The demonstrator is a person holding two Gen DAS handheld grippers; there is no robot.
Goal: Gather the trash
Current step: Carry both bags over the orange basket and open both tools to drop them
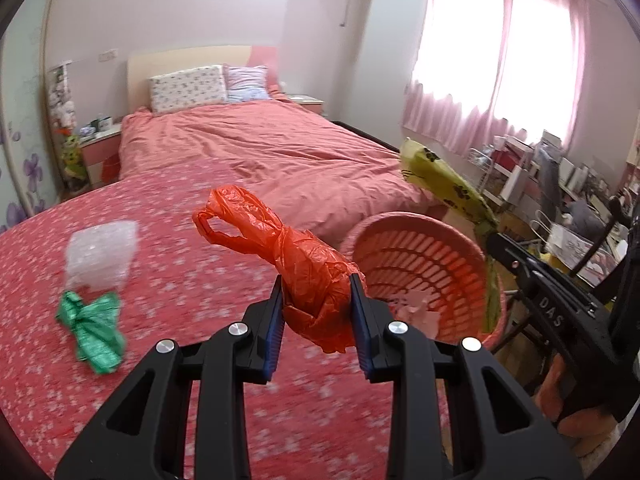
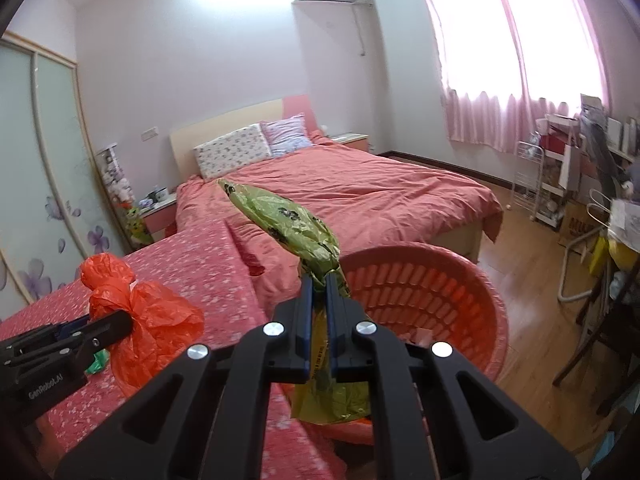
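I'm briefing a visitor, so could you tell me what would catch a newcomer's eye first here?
The left claw grips a crumpled orange plastic bag above the red flowered cover, and the right claw pinches a green paw-print bag. Both hang near the pink slotted basket at the cover's edge.

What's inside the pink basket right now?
A few pale pink paper scraps lie at the bottom of the pink basket. The near wall and the yellow-green bag hide the rest.
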